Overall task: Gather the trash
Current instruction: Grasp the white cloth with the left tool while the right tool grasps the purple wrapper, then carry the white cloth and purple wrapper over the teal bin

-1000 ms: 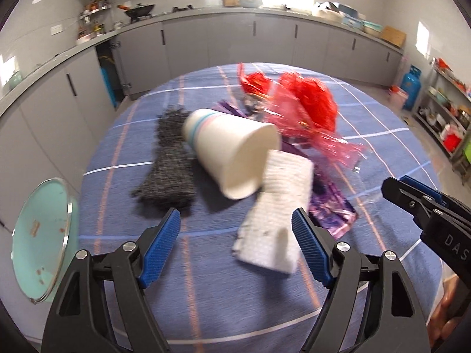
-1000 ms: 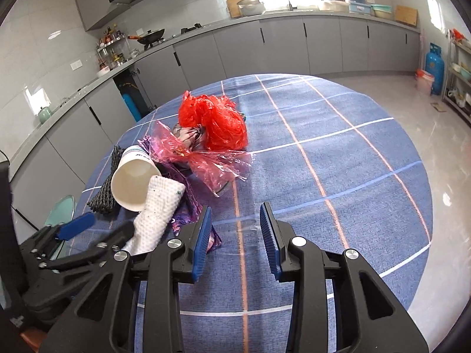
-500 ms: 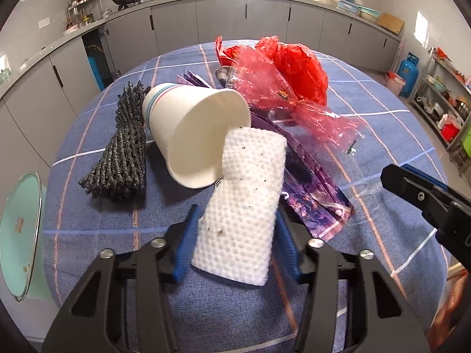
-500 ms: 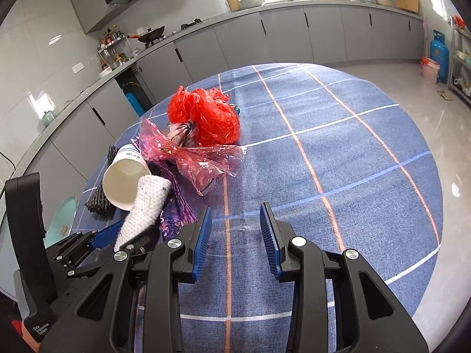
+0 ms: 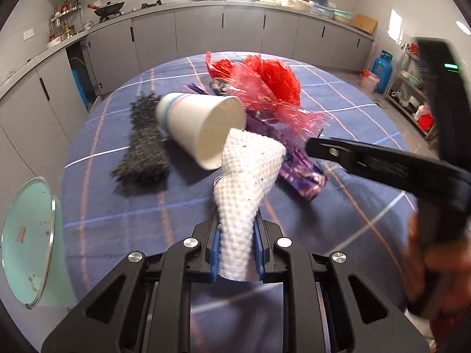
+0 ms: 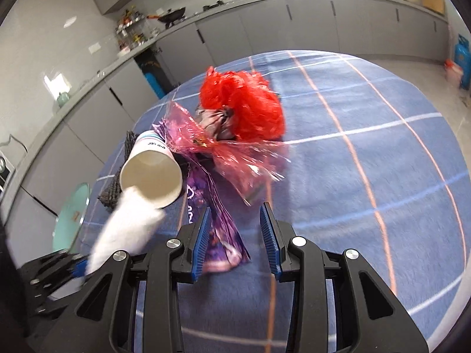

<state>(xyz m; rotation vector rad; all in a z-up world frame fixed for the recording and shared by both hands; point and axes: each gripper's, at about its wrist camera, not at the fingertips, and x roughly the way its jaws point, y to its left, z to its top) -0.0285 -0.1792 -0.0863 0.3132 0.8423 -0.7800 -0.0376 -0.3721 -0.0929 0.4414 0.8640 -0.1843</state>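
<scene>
Half a second earlier merely straddling it, the left gripper [image 5: 237, 245] had clenched the white paper towel [image 5: 248, 176]; the right gripper [image 6: 235, 235], jaws parted, neared the purple wrapper [image 6: 216, 220].

one paper cup [image 5: 200, 126], one white cloth [image 5: 247, 176], one red bag [image 6: 244, 103], one pink wrapper [image 6: 229, 153], one purple wrapper [image 6: 217, 229], one dark rope bundle [image 5: 145, 147], two grippers [image 5: 237, 247] [image 6: 235, 238].

white textured towel [image 5: 247, 182], speckled with dark bits, pinched at its near end and raised. white paper cup [image 5: 203, 128] on its side, mouth touching the towel. crumpled red bag [image 5: 276, 76], pink cellophane [image 5: 265, 100], purple wrapper [image 6: 217, 229], dark mesh bundle [image 5: 144, 144] lie clustered.
</scene>
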